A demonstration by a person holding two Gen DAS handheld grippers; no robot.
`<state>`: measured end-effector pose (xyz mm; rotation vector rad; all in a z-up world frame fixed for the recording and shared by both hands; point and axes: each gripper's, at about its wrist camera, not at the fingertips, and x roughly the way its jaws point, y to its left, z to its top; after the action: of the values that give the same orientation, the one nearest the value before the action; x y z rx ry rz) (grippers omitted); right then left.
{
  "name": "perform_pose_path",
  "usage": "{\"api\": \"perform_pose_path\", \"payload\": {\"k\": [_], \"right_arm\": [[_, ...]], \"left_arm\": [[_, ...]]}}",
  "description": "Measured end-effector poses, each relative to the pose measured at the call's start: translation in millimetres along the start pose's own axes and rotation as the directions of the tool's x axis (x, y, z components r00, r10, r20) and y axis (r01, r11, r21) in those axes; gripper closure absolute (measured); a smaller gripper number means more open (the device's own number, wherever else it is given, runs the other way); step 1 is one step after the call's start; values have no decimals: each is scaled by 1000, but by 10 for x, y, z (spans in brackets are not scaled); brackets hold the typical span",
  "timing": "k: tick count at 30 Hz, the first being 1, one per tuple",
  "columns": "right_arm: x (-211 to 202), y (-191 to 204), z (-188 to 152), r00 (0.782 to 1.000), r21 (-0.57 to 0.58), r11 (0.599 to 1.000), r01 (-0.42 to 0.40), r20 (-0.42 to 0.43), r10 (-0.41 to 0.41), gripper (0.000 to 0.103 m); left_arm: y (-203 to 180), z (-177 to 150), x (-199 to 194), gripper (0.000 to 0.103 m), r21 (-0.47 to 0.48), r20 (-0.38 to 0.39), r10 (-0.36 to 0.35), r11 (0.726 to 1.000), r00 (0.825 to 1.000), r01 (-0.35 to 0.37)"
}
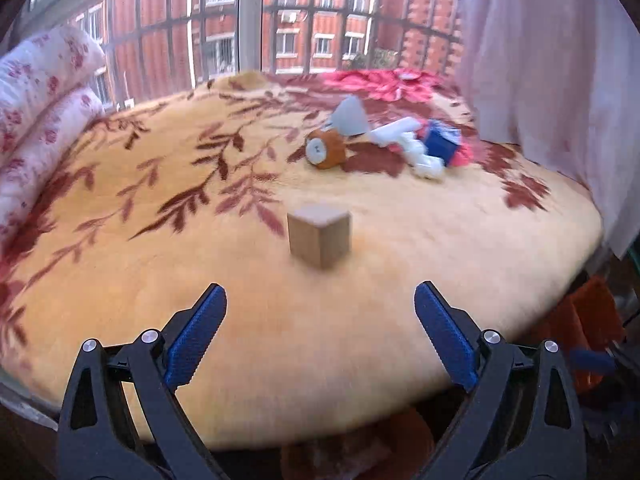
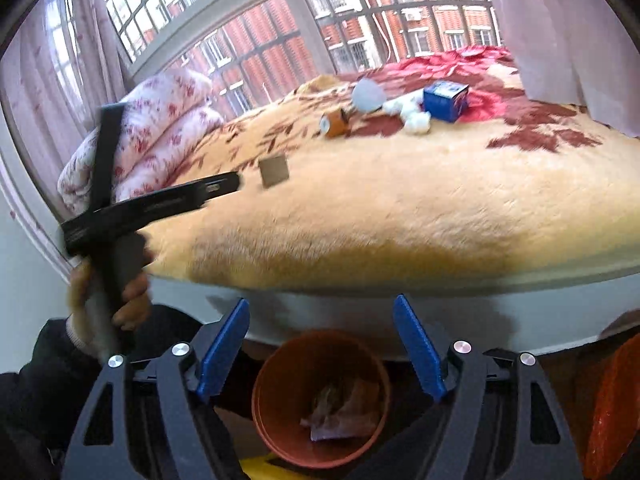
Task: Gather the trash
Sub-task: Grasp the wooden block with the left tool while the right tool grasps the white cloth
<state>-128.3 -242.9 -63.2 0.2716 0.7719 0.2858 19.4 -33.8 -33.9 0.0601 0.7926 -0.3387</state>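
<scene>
A small tan box [image 1: 319,239] stands on the yellow leaf-patterned blanket [image 1: 200,260], just ahead of my open, empty left gripper [image 1: 320,300]. Farther back lie an orange-brown roll [image 1: 326,148], a grey paper piece [image 1: 349,118], white crumpled paper [image 1: 412,148] and a blue box [image 1: 440,145]. In the right wrist view my right gripper [image 2: 322,312] is open and empty above an orange bin [image 2: 320,396] with crumpled paper in it. The tan box [image 2: 274,171], the roll [image 2: 335,124], the white paper [image 2: 412,114] and the blue box [image 2: 446,100] show on the bed. The left gripper's body [image 2: 152,204] reaches toward the tan box.
Folded floral quilts [image 1: 44,92] lie at the bed's left side by the barred window [image 1: 248,20]. A pale curtain [image 1: 560,80] hangs at the right. Red-orange objects [image 1: 584,320] stand on the floor beside the bed's right edge.
</scene>
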Motion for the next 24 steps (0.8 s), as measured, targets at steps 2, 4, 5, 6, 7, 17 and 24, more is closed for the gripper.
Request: {"api": "perform_pose_path", "payload": {"k": [2,4,5,6,7,17,24], "right_arm": [[-28,-35,21,1000,-4,1000,9,14,-9,27],[-12,-40,29,1000,-10,1000,17,13,-16,27],[15,-51,37,1000,-10,1000,22,8,-22,27],[38,-78,43,1000,-7,1000,21,2,-21,27],[65,-99,45,1000,-4,1000,19,-4,-19,27],[156,-182,172,1000,0,1000,12,-10,-12,32],[240,-309,916,991,-104,987,120,64,-114,33]], "left_arm": [[35,121,232,10,-54,-36,-23,998,999,21],[38,205,408,10,-104,-55,-35,994,998,29],[25,231,480,10,-115,-57,-38,993,998,31],[0,253,536,10,-117,-60,-30,993,998,23],[-24,273,624,10,-120,-66,-5,993,998,-3],[146,123,696,57,-162,-13,76,984,997,-78],[237,155,450,57,-93,75,210,975,975,-203]]}}
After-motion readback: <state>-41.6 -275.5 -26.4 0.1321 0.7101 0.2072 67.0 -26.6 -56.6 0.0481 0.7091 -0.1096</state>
